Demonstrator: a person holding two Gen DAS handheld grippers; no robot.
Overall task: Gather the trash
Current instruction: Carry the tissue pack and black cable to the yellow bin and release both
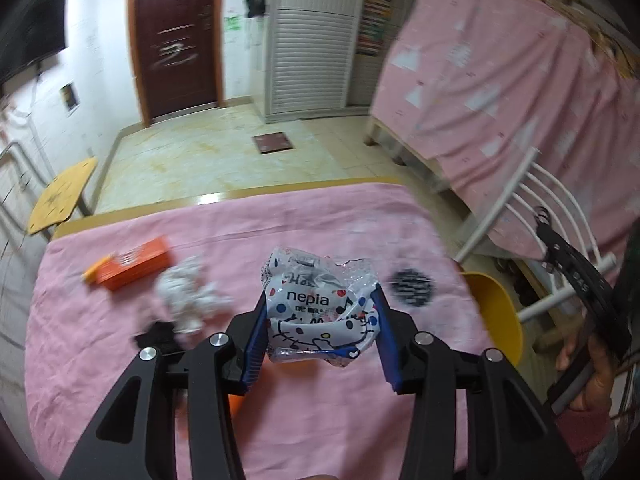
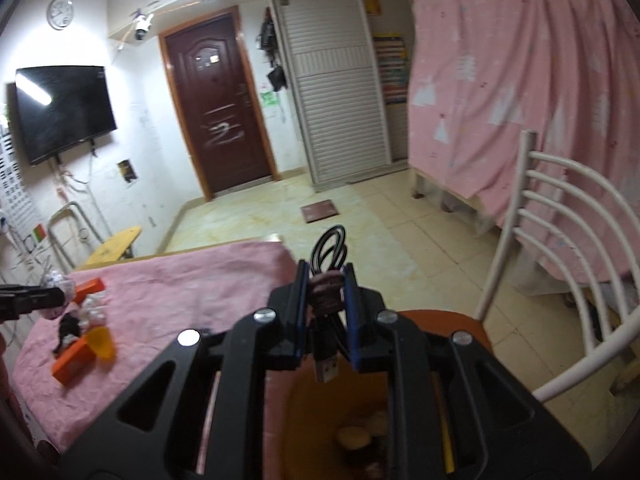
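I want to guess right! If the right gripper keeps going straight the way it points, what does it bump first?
Probably nothing soon. The right gripper, shut on a coiled black USB cable, points past the table corner toward open floor tiles; depth is unclear.

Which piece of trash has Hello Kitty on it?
The crinkly nepia wrapper in the left gripper; the white tissue wad and orange box are plain.

A home room: wall television (image 2: 64,112), wooden door (image 2: 222,108), pink-clothed table (image 1: 320,216).
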